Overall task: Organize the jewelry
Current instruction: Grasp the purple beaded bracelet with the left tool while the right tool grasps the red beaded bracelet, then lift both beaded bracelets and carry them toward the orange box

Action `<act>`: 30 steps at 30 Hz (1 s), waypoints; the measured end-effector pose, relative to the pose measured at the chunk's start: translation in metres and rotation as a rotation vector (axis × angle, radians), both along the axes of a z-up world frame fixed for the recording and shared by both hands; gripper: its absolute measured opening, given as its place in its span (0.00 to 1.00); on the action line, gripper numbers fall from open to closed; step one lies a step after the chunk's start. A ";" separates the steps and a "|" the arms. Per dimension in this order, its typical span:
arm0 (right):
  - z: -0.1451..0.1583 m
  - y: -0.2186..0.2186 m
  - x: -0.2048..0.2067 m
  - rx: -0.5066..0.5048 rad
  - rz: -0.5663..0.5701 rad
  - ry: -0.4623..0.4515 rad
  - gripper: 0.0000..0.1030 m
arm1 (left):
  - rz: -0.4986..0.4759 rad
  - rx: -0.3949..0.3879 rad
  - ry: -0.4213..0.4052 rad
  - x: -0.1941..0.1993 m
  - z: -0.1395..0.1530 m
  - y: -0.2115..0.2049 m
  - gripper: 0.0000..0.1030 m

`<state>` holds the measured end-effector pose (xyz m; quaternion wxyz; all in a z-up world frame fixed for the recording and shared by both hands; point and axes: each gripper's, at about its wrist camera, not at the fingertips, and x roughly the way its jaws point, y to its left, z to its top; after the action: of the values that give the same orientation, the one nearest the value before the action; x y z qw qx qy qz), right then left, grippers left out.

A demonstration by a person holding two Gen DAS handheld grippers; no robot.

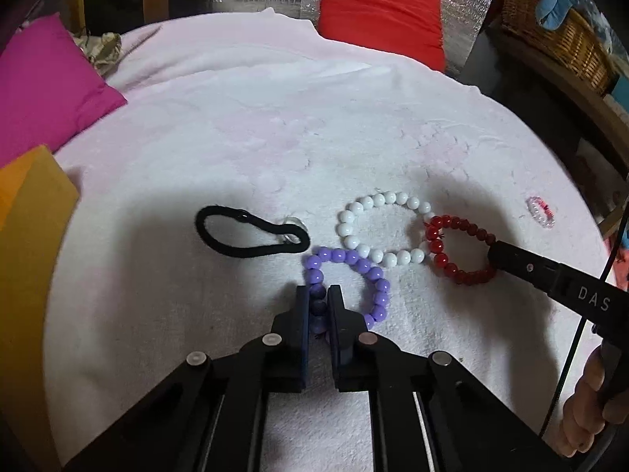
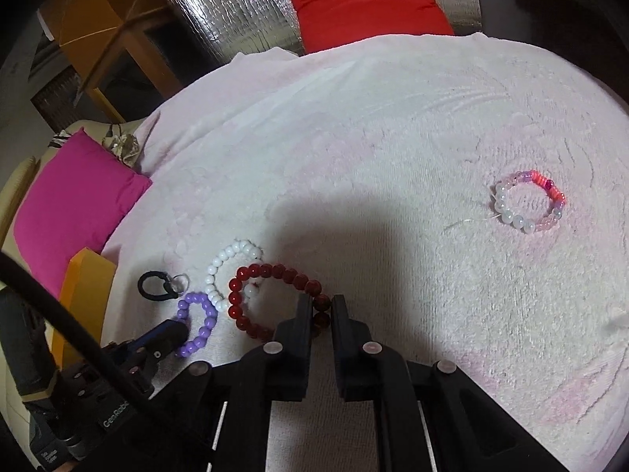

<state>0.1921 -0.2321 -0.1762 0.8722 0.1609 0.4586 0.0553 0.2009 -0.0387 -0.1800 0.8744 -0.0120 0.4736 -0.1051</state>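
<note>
On the white towel (image 1: 275,149) lie a black hair tie (image 1: 251,232), a white bead bracelet (image 1: 383,232), a purple bead bracelet (image 1: 354,279) and a dark red bead bracelet (image 1: 460,249). My left gripper (image 1: 318,295) is shut on the near side of the purple bracelet. My right gripper (image 2: 319,305) is shut on the right side of the red bracelet (image 2: 271,299); it also shows in the left wrist view (image 1: 495,253). The red bracelet overlaps the white one (image 2: 224,271). A pink and clear bead bracelet (image 2: 528,200) lies apart at the right.
A magenta cushion (image 1: 51,82) and an orange box (image 1: 27,259) sit at the left. A red cushion (image 1: 381,11) leans on silver foil at the back. A wicker basket (image 1: 558,35) stands at the far right. A small clear ring (image 1: 291,222) lies by the hair tie.
</note>
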 end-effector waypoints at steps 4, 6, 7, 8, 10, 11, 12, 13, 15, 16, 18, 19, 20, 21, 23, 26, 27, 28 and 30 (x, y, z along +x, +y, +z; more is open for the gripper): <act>0.000 0.003 0.002 -0.009 0.000 -0.002 0.10 | 0.019 0.058 -0.044 -0.009 0.011 0.002 0.09; -0.001 0.004 0.002 -0.013 -0.001 -0.003 0.10 | 0.025 0.069 -0.070 -0.013 0.018 0.005 0.09; -0.001 0.005 0.003 -0.015 -0.002 -0.003 0.10 | 0.027 0.077 -0.081 -0.014 0.021 0.006 0.09; -0.001 0.005 0.003 -0.017 -0.001 -0.003 0.10 | 0.030 0.086 -0.092 -0.016 0.023 0.007 0.09; -0.001 0.007 0.003 -0.021 0.001 -0.002 0.10 | 0.033 0.096 -0.109 -0.019 0.027 0.009 0.09; -0.001 0.007 0.004 -0.024 0.001 -0.001 0.10 | 0.035 0.099 -0.114 -0.020 0.029 0.011 0.09; 0.000 0.007 0.004 -0.027 0.000 0.000 0.10 | 0.037 0.103 -0.119 -0.020 0.030 0.012 0.09; 0.000 0.007 0.004 -0.031 0.000 0.000 0.10 | 0.040 0.112 -0.125 -0.021 0.031 0.012 0.09; 0.000 0.010 0.006 -0.047 0.000 0.001 0.11 | 0.043 0.123 -0.138 -0.022 0.033 0.014 0.09; -0.001 0.012 0.007 -0.052 -0.003 0.001 0.11 | 0.045 0.126 -0.142 -0.023 0.034 0.015 0.09; -0.001 0.015 0.009 -0.065 -0.003 -0.002 0.11 | 0.045 0.136 -0.152 -0.024 0.036 0.017 0.09; -0.001 0.017 0.010 -0.077 0.000 -0.007 0.12 | 0.045 0.141 -0.156 -0.025 0.036 0.018 0.09; -0.001 0.020 0.010 -0.092 0.003 -0.012 0.12 | 0.046 0.148 -0.160 -0.026 0.037 0.019 0.09; -0.002 0.022 0.009 -0.104 0.006 -0.016 0.12 | 0.047 0.149 -0.161 -0.026 0.037 0.021 0.09; -0.002 0.025 0.010 -0.124 0.015 -0.029 0.12 | 0.050 0.151 -0.162 -0.027 0.037 0.022 0.09; -0.001 0.027 0.009 -0.142 0.024 -0.047 0.11 | 0.056 0.154 -0.167 -0.027 0.038 0.024 0.09; 0.000 0.028 0.008 -0.144 0.030 -0.054 0.11 | 0.059 0.154 -0.168 -0.028 0.039 0.025 0.09; 0.002 0.029 0.007 -0.146 0.031 -0.061 0.11 | 0.060 0.155 -0.170 -0.028 0.039 0.025 0.09; 0.004 0.032 0.006 -0.154 0.031 -0.072 0.11 | 0.061 0.155 -0.170 -0.028 0.039 0.025 0.09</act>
<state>0.1983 -0.2003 -0.1717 0.8971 0.0844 0.4320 0.0391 0.1729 -0.0141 -0.1407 0.9125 0.0502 0.4038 -0.0422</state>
